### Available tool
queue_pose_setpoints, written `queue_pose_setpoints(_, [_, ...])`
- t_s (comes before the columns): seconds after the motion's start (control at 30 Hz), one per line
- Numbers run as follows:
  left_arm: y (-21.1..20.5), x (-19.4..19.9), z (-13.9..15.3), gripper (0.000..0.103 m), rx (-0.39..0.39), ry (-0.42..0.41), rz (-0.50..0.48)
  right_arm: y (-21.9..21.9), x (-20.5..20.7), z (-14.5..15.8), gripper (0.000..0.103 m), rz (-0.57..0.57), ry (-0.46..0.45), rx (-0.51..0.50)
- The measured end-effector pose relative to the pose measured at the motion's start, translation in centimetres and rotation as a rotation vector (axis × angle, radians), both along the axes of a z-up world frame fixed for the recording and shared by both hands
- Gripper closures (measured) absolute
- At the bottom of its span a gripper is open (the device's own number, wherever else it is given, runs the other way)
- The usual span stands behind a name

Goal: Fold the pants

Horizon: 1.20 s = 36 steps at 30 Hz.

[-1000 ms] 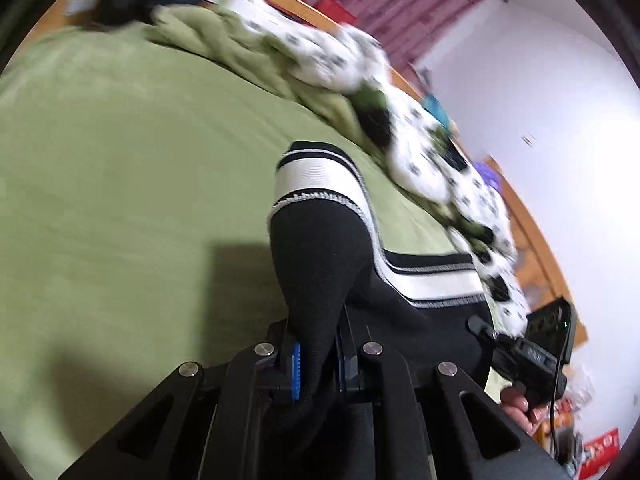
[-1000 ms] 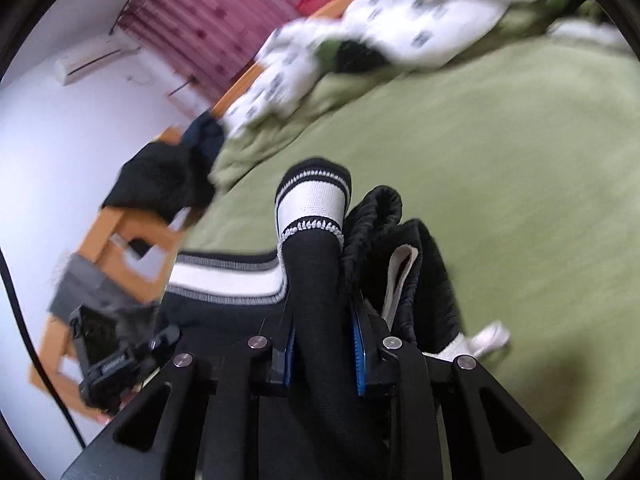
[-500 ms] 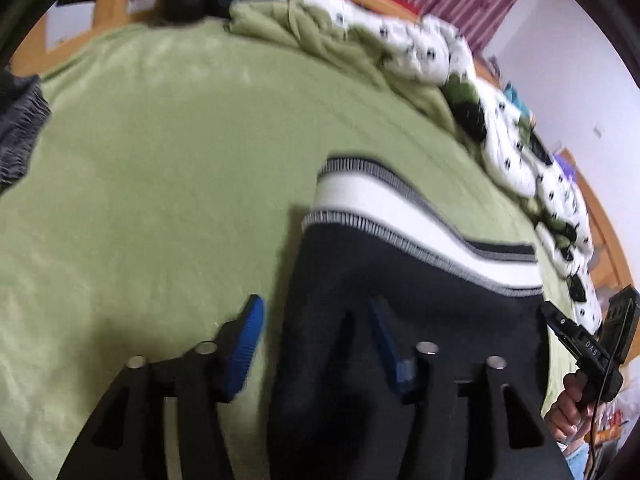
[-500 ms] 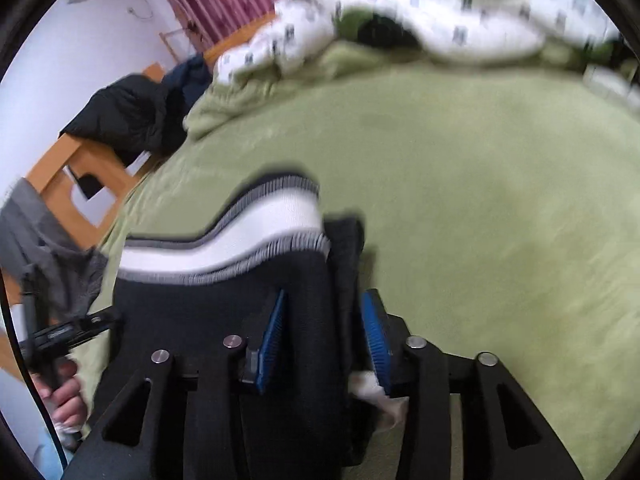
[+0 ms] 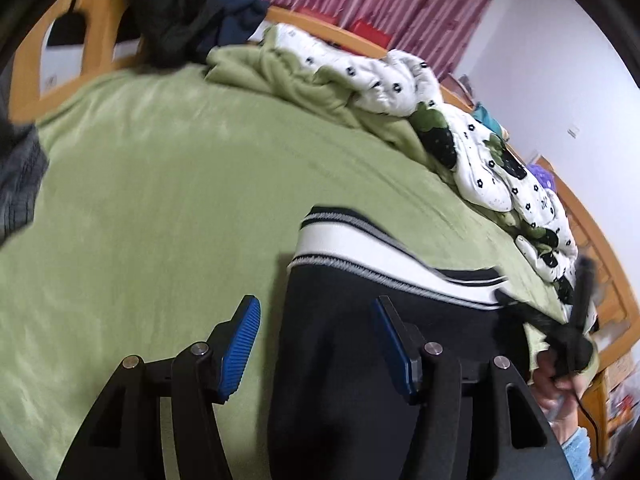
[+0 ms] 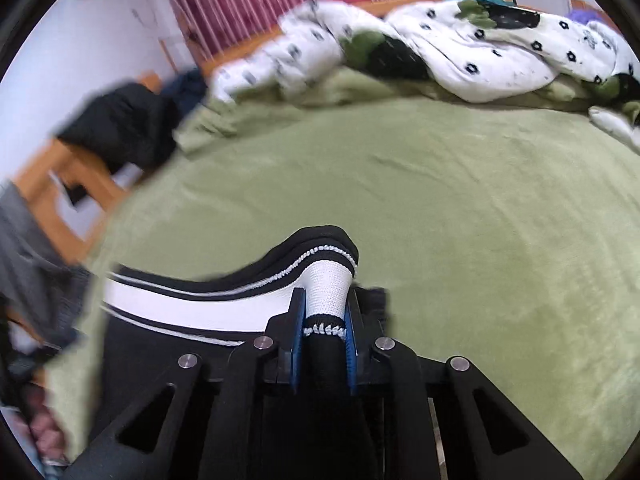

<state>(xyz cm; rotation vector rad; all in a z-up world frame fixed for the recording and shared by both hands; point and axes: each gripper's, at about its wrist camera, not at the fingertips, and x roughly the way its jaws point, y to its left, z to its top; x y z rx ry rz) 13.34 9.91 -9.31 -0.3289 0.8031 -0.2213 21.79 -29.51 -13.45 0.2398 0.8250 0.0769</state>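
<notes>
The pants (image 5: 352, 344) are black with a white-and-black striped band (image 5: 360, 248). They lie on the green bedspread (image 5: 160, 200). My left gripper (image 5: 316, 320) is open, its blue pads wide apart over the pants' left edge, holding nothing. My right gripper (image 6: 324, 320) is shut on the pants (image 6: 168, 352), pinching the striped band (image 6: 326, 292) at its right corner and lifting it slightly off the bed (image 6: 480, 240).
A rumpled white flower-print quilt (image 5: 400, 80) and green blanket lie along the far side. Dark clothes (image 5: 180, 12) hang on the wooden bed frame (image 5: 24, 60) at far left. A hand with the other gripper's handle (image 5: 568, 340) shows at right.
My left gripper let go of the pants and opened wide. The pants were laid flat on the bed. My right gripper stays shut on the band, now gripping nearer its edge.
</notes>
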Motion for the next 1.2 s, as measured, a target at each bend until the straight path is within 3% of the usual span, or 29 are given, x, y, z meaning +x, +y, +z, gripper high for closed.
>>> queue_pose_setpoints(0.13, [-2.6,1.1,0.5,0.047,0.069,-0.004,-0.033,0.4,-0.4,2.1,0.072,-0.009,-0.017,-0.03])
queue_pose_setpoints(0.27, [-5.3,2.8,1.5,0.046,0.13,-0.069,-0.096,1.7,-2.5,5.4,0.071,0.045,-0.15,-0.007])
queue_pose_setpoints(0.33, [-6.7,4.4,0.6,0.042,0.171,-0.074,-0.115,3.9,-2.3,4.9,0.071,0.121,-0.168,-0.03])
queue_pose_setpoints(0.4, [-7.4,6.6,-2.1,0.042,0.254,-0.006,-0.064,5.6,-0.9,2.1,0.072,0.148,-0.129,-0.146])
queue_pose_setpoints(0.47, [-7.2,7.7,-4.0,0.042,0.234,0.046,-0.06,5.8,0.6,-0.8,0.074,0.135,-0.077,-0.206])
queue_pose_setpoints(0.6, [-6.6,8.0,-4.3,0.038,0.196,0.048,-0.058,5.4,1.6,-0.4,0.082,0.126,-0.082,-0.2])
queue_pose_setpoints(0.73, [-7.5,7.8,-4.8,0.029,0.243,0.034,-0.07,5.0,1.8,-0.4,0.082,0.131,-0.083,-0.192])
queue_pose_setpoints(0.93, [-7.6,7.6,-4.7,0.028,0.238,0.028,-0.07,5.3,1.1,-0.4,0.082,0.127,-0.098,-0.193])
queue_pose_setpoints(1.2, [-7.3,7.6,-4.8,0.028,0.218,0.032,-0.076,4.3,1.0,-0.4,0.082,0.133,-0.105,-0.117])
